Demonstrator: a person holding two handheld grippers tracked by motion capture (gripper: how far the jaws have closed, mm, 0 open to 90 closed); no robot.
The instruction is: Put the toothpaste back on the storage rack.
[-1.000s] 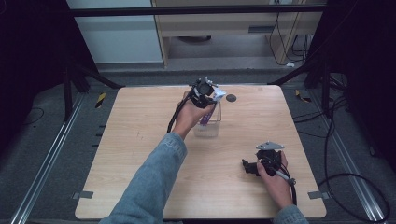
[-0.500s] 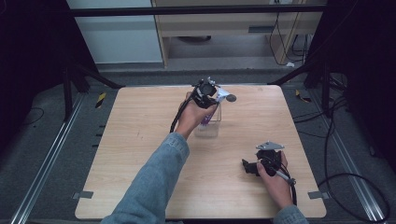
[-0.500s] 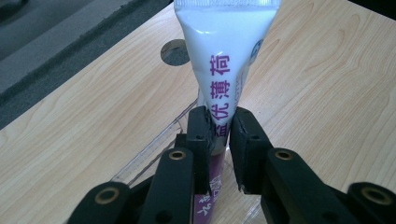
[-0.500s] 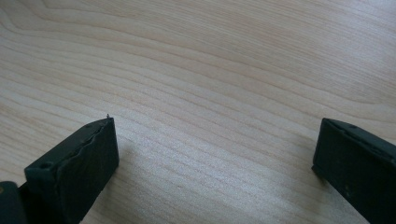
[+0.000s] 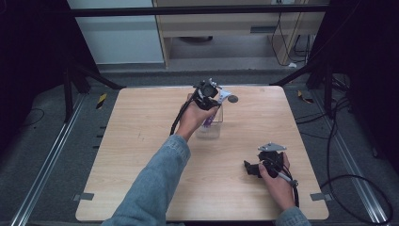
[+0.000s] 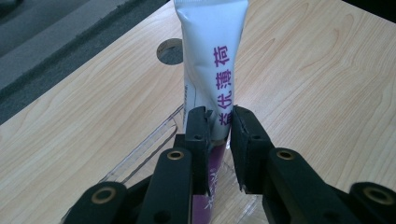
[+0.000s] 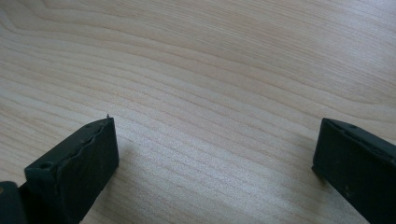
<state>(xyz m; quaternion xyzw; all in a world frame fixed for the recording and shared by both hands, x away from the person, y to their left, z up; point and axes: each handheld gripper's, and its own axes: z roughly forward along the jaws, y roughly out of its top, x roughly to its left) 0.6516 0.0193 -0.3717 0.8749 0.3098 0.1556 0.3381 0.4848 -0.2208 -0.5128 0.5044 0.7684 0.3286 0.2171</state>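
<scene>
Near the table's [image 5: 141, 141] far edge, the left gripper [image 6: 219, 135] pinches a white tube [image 6: 212, 60], crimped end pointing away, over a clear box [image 5: 209, 128]; right gripper [image 5: 254, 168] gapes empty

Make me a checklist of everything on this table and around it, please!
Surface: light wooden table with a round hole near the far edge.
Job's things: white tube with purple writing, held over a clear plastic box.
Clutter: nothing seen on the table.
Grippers: left gripper shut on the tube; right gripper open, with bare wood between its jaws, resting low near the table's right front.
Cables: one black cable trails from each gripper; more lie on the floor at right.
Surroundings: dark frame legs, grey floor, pale cabinet behind.
</scene>
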